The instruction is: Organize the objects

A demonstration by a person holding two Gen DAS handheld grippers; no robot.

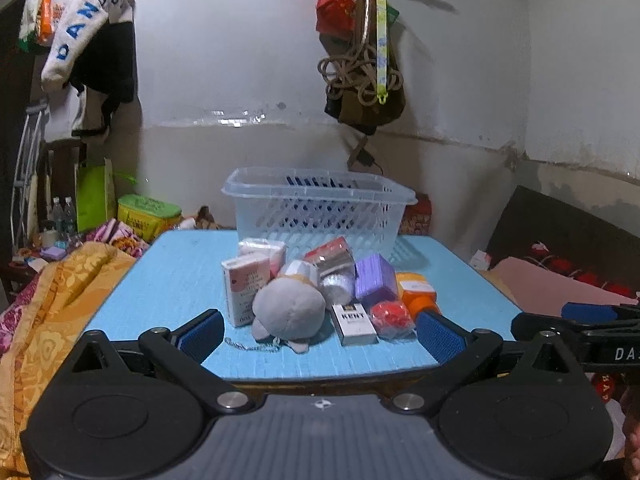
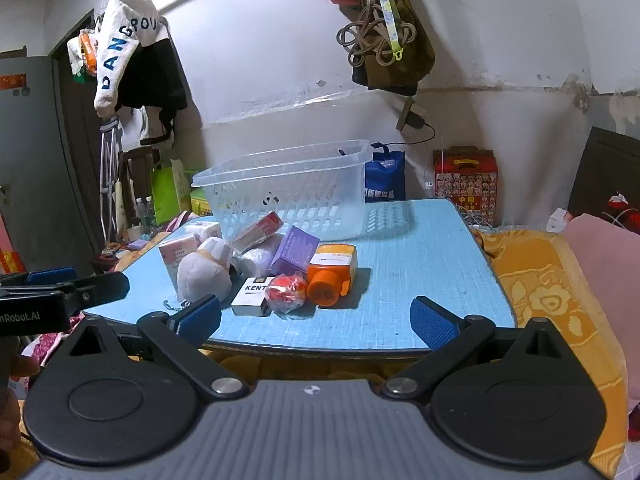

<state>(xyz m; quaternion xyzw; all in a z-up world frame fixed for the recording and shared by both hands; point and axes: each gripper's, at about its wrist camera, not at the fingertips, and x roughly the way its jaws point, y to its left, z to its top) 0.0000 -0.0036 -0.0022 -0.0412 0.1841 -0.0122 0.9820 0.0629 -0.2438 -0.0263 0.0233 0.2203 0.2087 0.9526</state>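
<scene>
Claws spread wide in front of a heap of small things on a blue desk (image 1: 168, 280).

Left claw (image 1: 320, 330) and right claw (image 2: 316, 318) both stand wide apart and hold nothing, low at the near edge of the desk. Just past them lies the heap: a grey plush toy (image 1: 289, 308), a white KENT box (image 1: 354, 323), a red ball in clear wrap (image 1: 391, 318), an orange bottle (image 2: 330, 276) on its side, a purple box (image 1: 376, 280) and a pink and white box (image 1: 242, 286), all crowded together. Behind the heap stands a clear plastic basket (image 1: 320, 204) with holes in its walls; nothing can be seen inside.
</scene>
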